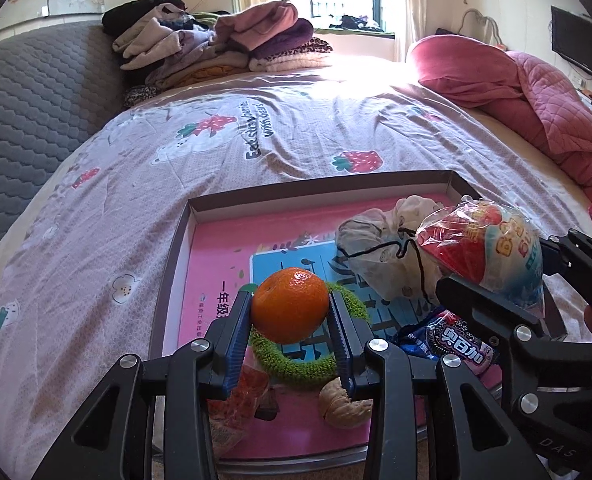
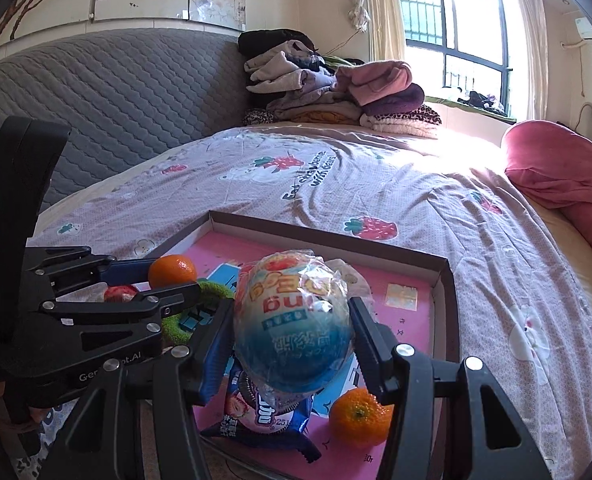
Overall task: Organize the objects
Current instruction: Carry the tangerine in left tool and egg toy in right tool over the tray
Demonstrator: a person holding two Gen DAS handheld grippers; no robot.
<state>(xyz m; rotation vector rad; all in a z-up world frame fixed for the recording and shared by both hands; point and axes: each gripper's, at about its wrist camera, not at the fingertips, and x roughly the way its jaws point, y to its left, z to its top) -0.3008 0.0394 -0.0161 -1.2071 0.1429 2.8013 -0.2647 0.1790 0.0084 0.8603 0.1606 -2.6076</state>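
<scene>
My left gripper [image 1: 290, 312] is shut on an orange tangerine [image 1: 290, 305] and holds it above a shallow box lid with a pink inside [image 1: 216, 248] on the bed. My right gripper [image 2: 292, 332] is shut on a wrapped egg-shaped snack [image 2: 292, 320], held over the same lid [image 2: 415, 292]. That snack shows at the right in the left wrist view [image 1: 491, 252]. The left gripper with its tangerine [image 2: 172, 270] shows at the left in the right wrist view. In the lid lie a green fuzzy ring [image 1: 296, 364], a walnut [image 1: 343, 404], a blue cookie packet [image 2: 264, 412], a cloth pouch [image 1: 383, 248] and a second tangerine [image 2: 359, 416].
The lid rests on a strawberry-print bedsheet [image 1: 216, 152]. A grey quilted headboard [image 1: 20, 100] stands at the left. A pile of folded clothes [image 1: 224, 44] lies at the far side, and a pink quilt [image 1: 535, 92] at the right. A red-and-white wrapped thing [image 2: 118, 293] shows behind the left gripper.
</scene>
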